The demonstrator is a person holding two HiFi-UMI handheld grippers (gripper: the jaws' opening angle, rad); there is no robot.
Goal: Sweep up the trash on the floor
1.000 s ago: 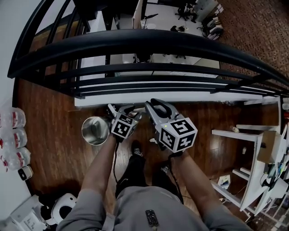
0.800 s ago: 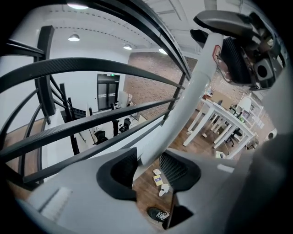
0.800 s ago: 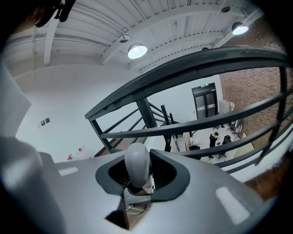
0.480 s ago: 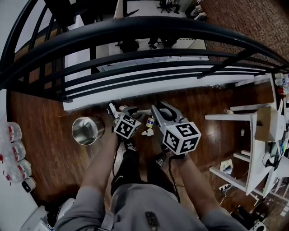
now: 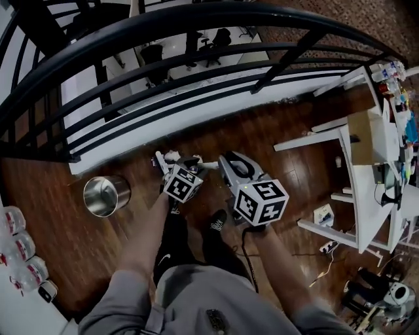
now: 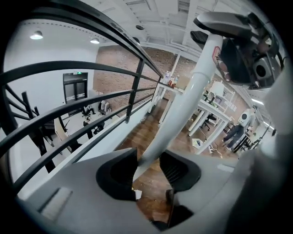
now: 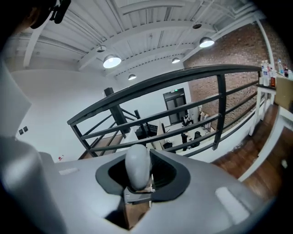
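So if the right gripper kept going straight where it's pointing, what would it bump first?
Probably the black railing or the white ledge at its foot; the right gripper points slightly down at them across wood floor. Depth is hard to judge.

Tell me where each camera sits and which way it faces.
Head view: on the person's head, facing steeply down at the wooden floor; forearms, legs, left tongs and right tongs show.
Left gripper view: on the left tongs, looking along their jaws, closed on a white pole.
Right gripper view: on the right tongs, looking along jaws closed on a rounded handle.
Shared: all three see the black railing.
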